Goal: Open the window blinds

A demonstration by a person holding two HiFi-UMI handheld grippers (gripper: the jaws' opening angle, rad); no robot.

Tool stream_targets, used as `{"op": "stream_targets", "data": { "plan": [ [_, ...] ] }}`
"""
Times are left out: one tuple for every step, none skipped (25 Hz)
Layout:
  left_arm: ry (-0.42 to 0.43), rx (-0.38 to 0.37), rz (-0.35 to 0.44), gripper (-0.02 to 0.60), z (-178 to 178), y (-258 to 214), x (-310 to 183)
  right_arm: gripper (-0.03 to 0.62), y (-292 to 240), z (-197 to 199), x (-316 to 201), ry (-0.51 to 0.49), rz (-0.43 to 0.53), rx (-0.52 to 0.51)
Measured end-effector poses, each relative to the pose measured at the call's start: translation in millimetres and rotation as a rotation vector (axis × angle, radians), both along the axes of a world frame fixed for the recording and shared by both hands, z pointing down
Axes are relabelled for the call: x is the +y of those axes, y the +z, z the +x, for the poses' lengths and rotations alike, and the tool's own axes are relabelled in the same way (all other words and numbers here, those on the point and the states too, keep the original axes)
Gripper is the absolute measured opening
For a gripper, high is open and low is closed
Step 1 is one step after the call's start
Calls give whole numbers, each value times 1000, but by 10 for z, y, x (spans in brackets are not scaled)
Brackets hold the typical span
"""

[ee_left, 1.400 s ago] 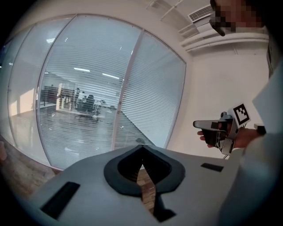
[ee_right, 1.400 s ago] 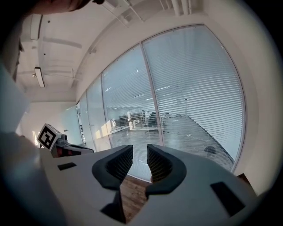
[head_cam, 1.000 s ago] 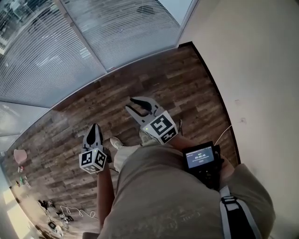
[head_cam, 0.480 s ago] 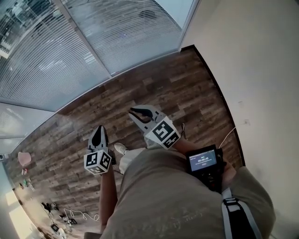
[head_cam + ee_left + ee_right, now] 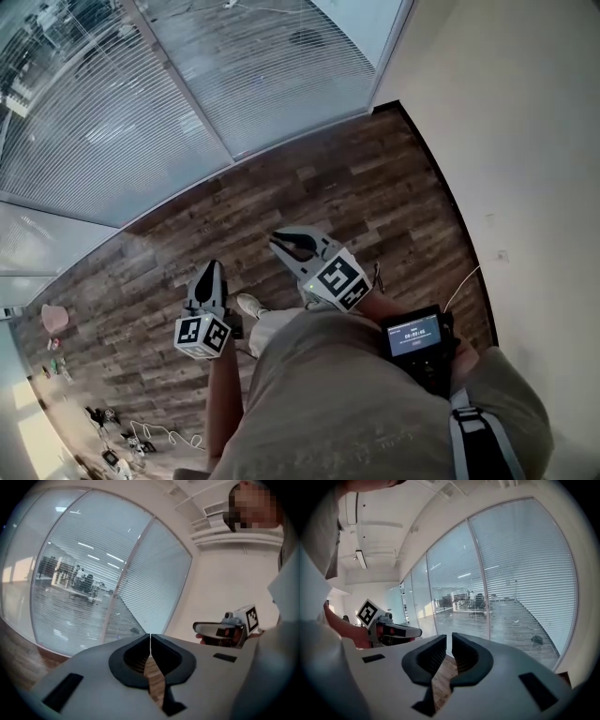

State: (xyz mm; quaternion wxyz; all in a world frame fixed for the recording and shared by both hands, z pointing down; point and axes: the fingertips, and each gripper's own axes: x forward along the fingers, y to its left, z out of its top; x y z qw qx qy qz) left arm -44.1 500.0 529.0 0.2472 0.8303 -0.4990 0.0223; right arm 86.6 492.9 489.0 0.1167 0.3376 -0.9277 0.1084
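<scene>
The window blinds [image 5: 141, 122] are hanging lowered over the glass panels, reaching down to the wood floor [image 5: 356, 187], with slats thin enough that an office beyond is showing through. The person is standing well short of the blinds, facing them, so nothing is touching them yet.

The left gripper [image 5: 214, 266] is pointing toward the blinds with its jaws pressed together and nothing between them. This is probably just a resting carry, since there is nothing within reach to grasp. The right gripper [image 5: 277, 240] is being held slightly nearer the blinds. Its jaws are standing a narrow slit apart and are likewise empty, which may be in readiness for a cord or wand.

Both grippers are being kept low and level in front of the body, aimed at the blinds, which suits an approach. I judge the task as barely begun: the person is closing in, and the control that works the blinds is not clear from these views.
</scene>
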Motion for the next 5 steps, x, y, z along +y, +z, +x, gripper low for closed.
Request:
{"op": "stream_targets", "data": {
  "plan": [
    [20,57,20,14,66,-71,-9,35,8,23,13,-7,-6,-6],
    [38,111,39,14,128,-140,-28,35,17,47,19,-12,-11,-13],
    [52,160,54,14,183,-199,-48,35,30,69,22,-17,-17,-21],
    [65,203,67,14,235,-251,-67,35,46,90,26,-21,-23,-28],
    [78,245,79,15,286,-300,-84,35,65,111,30,-25,-29,-36]
  ]
}}
